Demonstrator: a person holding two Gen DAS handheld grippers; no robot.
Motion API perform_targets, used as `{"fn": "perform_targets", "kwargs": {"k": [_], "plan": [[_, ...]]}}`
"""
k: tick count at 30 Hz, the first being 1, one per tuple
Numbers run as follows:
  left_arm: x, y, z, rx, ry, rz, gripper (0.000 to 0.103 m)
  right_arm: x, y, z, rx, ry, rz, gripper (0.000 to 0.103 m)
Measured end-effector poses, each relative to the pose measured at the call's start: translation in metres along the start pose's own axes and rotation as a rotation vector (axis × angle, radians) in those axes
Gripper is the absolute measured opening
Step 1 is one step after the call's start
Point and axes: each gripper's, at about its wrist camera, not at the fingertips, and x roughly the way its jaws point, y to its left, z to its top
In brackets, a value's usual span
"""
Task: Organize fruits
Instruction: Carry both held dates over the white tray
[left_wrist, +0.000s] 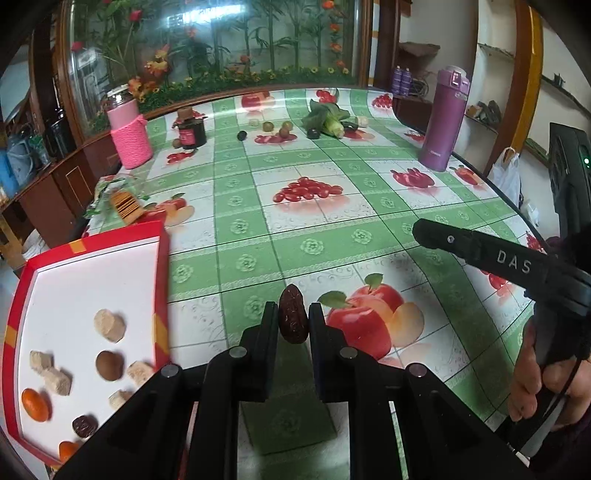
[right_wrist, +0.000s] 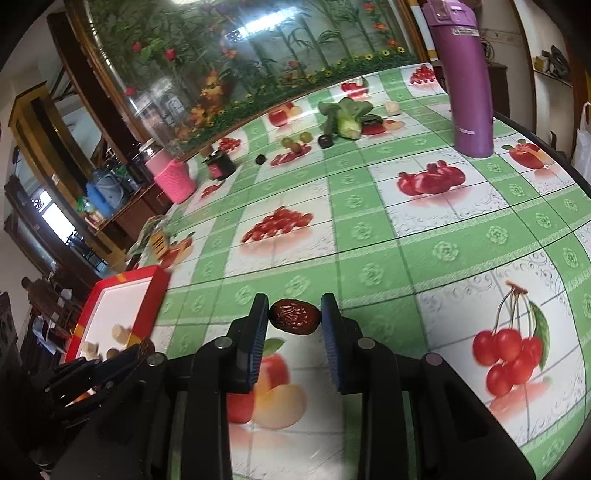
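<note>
Green-checked fruit-print tablecloth (left_wrist: 295, 236) stretching under both grippers. Nearest, left gripper (left_wrist: 292, 308) pinching the first date (left_wrist: 292, 323) by its sides, long axis pointing forward along the fingers, above the cloth just right of the red tray (left_wrist: 162, 295). Right gripper (right_wrist: 294, 304) clamping the second date (right_wrist: 294, 318) end to end, long axis lying crosswise between the pads, over a printed apple. Showing clearly only in the left view, lying in the tray: five beige chunks (left_wrist: 109, 325), two orange fruits (left_wrist: 35, 404), one brown round piece (left_wrist: 109, 364), one dark wrinkled fruit (left_wrist: 85, 424). Farther back, standing well apart: purple bottle (left_wrist: 443, 118), pink jar (left_wrist: 129, 133), leafy greens (left_wrist: 325, 118).
</note>
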Motion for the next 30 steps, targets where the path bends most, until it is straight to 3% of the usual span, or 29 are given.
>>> {"fn": "perform_targets", "kwargs": {"k": [13,30], "plan": [[-0.035,0.037,-0.02,-0.066,-0.05,0.039,0.015,0.003,0.06,-0.031,-0.085,0.073,0.067,0.031],[-0.051,0.101,-0.031,-0.199,-0.085,0.1,0.015,0.021,0.127,-0.042,-0.18,0.144,0.152,0.031]]}}
